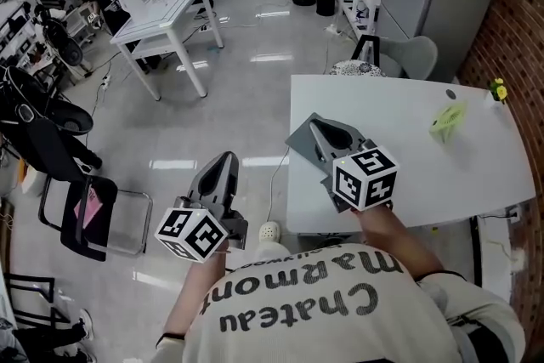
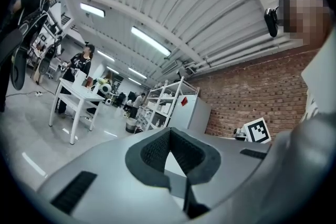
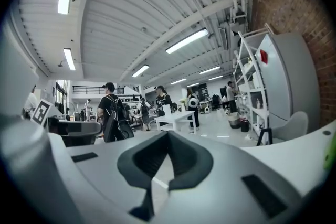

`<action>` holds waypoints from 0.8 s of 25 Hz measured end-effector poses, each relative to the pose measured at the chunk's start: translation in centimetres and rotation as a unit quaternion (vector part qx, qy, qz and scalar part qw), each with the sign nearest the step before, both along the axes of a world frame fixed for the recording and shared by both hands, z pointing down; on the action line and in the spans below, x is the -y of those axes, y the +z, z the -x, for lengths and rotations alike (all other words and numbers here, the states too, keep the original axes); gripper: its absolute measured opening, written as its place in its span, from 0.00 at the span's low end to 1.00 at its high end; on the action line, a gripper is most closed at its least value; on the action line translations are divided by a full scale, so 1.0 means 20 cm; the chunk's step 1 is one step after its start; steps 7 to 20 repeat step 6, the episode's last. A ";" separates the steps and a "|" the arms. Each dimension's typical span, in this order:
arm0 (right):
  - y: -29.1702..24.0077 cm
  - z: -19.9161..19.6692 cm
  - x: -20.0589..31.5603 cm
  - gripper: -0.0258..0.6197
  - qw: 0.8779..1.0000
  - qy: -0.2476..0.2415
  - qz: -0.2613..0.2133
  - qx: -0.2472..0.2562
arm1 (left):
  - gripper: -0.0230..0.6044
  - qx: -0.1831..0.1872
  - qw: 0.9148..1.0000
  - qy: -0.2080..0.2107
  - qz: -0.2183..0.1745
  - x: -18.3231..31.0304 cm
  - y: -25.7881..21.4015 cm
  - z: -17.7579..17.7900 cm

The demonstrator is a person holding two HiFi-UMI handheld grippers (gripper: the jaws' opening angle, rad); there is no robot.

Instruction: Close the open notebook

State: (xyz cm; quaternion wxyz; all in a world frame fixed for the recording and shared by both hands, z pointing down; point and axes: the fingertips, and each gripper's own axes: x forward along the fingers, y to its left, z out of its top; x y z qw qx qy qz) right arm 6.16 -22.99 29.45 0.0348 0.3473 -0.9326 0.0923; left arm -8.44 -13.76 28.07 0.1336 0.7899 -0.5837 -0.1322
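Above the table (image 1: 408, 140) edge, the right tool (image 1: 321, 130) (likewise the left tool (image 1: 225, 167)) is clenched, empty.

You are standing at a white table (image 1: 425, 174). A pale green object (image 1: 448, 121) is lying on it toward the far right, and a small yellow thing (image 1: 498, 88) is sitting at the far corner.

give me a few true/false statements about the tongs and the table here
1. The left tongs are shut and empty. True.
2. A small light green object lies on the white rectangular table. True.
3. The right tongs grip that green object. False: they are shut on nothing, and the object lies apart from them on the table.
4. The left tongs hang over the table. False: they are over the glossy grey floor, beside the table.
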 end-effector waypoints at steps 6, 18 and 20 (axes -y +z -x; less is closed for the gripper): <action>0.04 0.02 0.01 0.04 1.000 0.005 -0.005 -0.020 | 0.04 -0.005 1.000 0.005 0.004 0.02 0.03 0.01; 0.04 0.02 0.01 0.04 1.000 0.005 -0.005 -0.020 | 0.04 -0.005 1.000 0.005 0.004 0.02 0.03 0.01; 0.04 0.02 0.01 0.04 1.000 0.005 -0.005 -0.020 | 0.04 -0.005 1.000 0.005 0.004 0.02 0.03 0.01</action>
